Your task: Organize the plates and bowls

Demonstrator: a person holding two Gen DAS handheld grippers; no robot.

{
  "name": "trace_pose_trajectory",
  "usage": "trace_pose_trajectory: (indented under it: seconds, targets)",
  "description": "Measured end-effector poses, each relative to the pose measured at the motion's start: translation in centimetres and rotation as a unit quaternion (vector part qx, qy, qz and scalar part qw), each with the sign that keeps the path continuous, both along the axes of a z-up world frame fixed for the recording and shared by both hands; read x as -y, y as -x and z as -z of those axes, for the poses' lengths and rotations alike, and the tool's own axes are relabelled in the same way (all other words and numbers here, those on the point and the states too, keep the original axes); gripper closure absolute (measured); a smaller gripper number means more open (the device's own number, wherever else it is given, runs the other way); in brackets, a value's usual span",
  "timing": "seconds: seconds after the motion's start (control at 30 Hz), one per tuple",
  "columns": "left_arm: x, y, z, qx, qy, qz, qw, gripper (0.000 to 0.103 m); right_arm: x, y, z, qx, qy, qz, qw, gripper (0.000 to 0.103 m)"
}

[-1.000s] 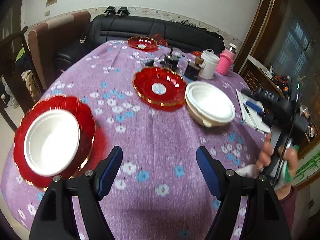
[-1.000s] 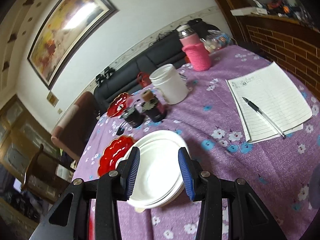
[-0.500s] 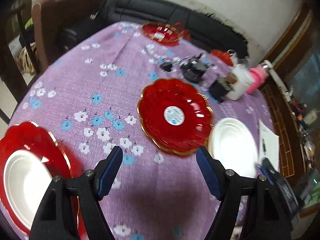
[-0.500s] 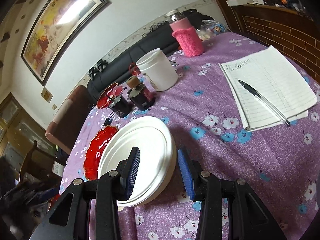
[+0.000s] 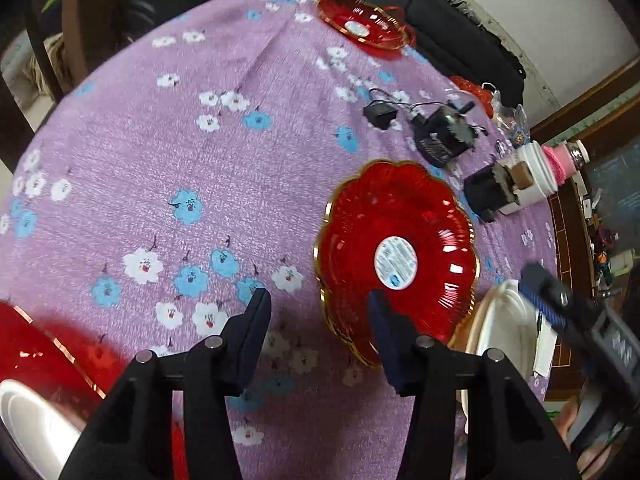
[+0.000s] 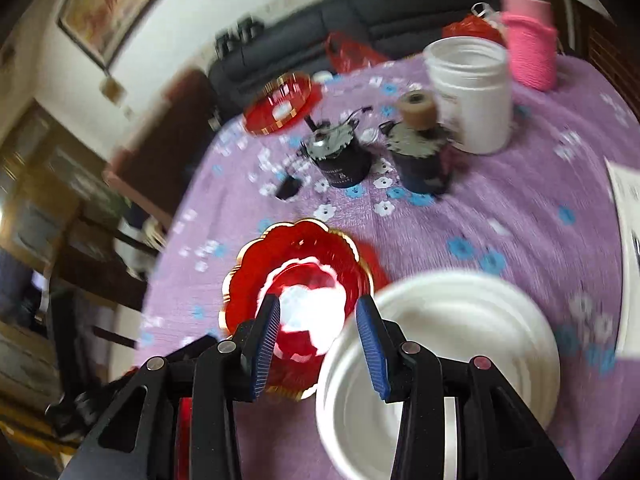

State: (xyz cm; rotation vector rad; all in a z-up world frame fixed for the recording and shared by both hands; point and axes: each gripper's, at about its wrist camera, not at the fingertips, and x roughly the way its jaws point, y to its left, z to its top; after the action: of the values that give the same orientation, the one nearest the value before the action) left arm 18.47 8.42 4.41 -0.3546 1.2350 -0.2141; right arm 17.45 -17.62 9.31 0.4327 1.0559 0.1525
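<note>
A red gold-rimmed plate (image 5: 400, 248) lies mid-table on the purple flowered cloth. My left gripper (image 5: 318, 320) hangs over its near-left rim. The jaws are closing with that rim between them, and the pads are not touching it. My right gripper (image 6: 318, 320) is open above the same red plate (image 6: 296, 264). Its right finger crosses the edge of the white plate stack (image 6: 440, 340), which sits beside the red plate (image 5: 500, 328). A blue finger (image 5: 538, 296) of the right gripper shows in the left wrist view. Another red plate (image 5: 48, 356) at the lower left holds a white bowl (image 5: 28, 420). A third red plate (image 5: 360, 26) lies at the far edge.
Two black containers (image 6: 344, 160) (image 6: 420, 164), a white jar (image 6: 468, 92), a pink-sleeved bottle (image 6: 528, 52) and a black adapter (image 5: 380, 114) stand behind the plates. A notepad (image 6: 624, 264) lies at the right edge. A dark sofa (image 6: 360, 12) and a chair flank the table.
My left gripper has travelled from the bowl-bearing red plate toward the middle red plate, and its jaws have narrowed. My right gripper swung left from over the white stack to over the red plate.
</note>
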Motion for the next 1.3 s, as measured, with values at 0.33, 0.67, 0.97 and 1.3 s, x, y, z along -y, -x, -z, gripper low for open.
trace_pose_trajectory:
  seconds: [0.33,0.67,0.97,1.3]
  targets:
    - [2.4,-3.2,2.5,-0.028,-0.026,0.037,0.9986,0.054,-0.7,-5.9,4.5,-0.094,0.051,-0.007,0.994,0.060]
    - [4.3,-3.1,2.3,-0.002,-0.089,0.059,0.9943,0.075,-1.5,-6.3,5.0,-0.091,0.088,-0.013,0.992,0.086]
    - [1.5,-2.0,-0.6,0.030,-0.080,0.035,0.9957,0.083,-2.1,-4.0,2.2,-0.041,0.057,-0.003,0.998,0.089]
    - [-3.6,2.5,-5.1,0.068,-0.068,-0.003,0.9953,0.083,-6.8,-0.5,-1.7,-0.007,0.024,-0.023,0.999,0.089]
